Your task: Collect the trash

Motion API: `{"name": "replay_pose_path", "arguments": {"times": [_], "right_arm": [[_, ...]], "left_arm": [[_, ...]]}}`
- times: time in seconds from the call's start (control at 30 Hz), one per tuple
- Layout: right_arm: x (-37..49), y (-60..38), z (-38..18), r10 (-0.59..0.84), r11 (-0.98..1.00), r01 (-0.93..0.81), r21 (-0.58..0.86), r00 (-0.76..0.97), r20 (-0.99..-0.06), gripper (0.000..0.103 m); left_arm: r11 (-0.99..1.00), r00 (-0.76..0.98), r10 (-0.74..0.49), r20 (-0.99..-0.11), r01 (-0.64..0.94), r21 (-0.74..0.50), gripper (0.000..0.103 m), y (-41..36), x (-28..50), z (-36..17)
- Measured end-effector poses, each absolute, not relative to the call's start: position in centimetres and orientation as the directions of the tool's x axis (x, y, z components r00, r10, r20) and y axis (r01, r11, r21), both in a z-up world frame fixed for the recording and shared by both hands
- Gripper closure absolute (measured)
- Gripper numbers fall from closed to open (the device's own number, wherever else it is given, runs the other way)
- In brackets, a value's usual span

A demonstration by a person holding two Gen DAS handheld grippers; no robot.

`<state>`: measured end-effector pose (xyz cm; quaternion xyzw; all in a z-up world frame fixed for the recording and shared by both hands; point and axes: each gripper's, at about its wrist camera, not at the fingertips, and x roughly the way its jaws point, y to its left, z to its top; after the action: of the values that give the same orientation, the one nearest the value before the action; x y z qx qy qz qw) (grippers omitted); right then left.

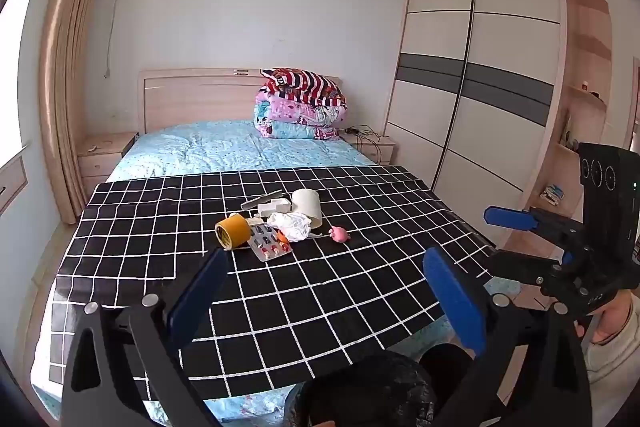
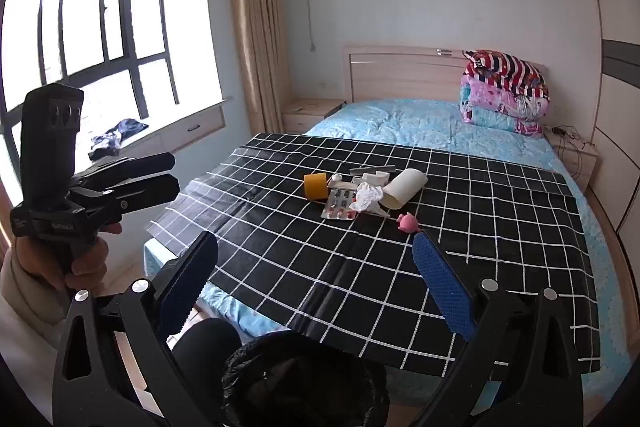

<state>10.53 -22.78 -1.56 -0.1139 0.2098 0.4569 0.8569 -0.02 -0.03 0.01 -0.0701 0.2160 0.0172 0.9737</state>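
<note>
Trash is lying in a small cluster on the black checked cloth (image 1: 360, 287) spread over the bed, well ahead of both grippers and roughly centred between their fingers in each wrist view. Left gripper (image 1: 324, 291) is hanging wide open, holding nothing; right gripper (image 2: 316, 287) is likewise spread wide and empty, and its side profile in the left wrist view is showing the blue pads parted. Crumpled tissue (image 1: 291, 225) is sitting in the middle of the cluster, touching the blister pack (image 1: 269, 243) on its near-left side and just beside the tipped paper cup (image 1: 307, 207) behind it. Judgement: tissue is looking very light and soft, so it should compress fully under the pads; best hold is probably across the bunched middle, approaching from above, since an edge pinch may only pull out a loose fold. Cup is looking light and thin-walled, likely to crush or roll; gripping across the rim end seems safer. Blister pack is lying flat and stiff, with slick foil, probably hard to lift without sliding an edge up first. Tape roll (image 1: 232, 231) is standing on edge at the far left of the cluster; pink toy (image 1: 339, 234) is lying to the right, slightly apart. Whether these two count as trash cannot be told. Bin with black liner (image 2: 304, 383) is sitting directly below and between the right gripper's fingers.
</note>
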Motion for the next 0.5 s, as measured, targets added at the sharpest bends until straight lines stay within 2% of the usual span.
{"name": "replay_pose_path", "arguments": {"times": [0.5], "right_arm": [[10.49,-22.84,-1.57,0.735,0.556,-0.831,-0.001,0.492,-0.466,0.004]], "left_arm": [[0.988,0.905,0.001,-0.425,-0.066,-0.137,0.008,-0.16,0.08,-0.26]]}}
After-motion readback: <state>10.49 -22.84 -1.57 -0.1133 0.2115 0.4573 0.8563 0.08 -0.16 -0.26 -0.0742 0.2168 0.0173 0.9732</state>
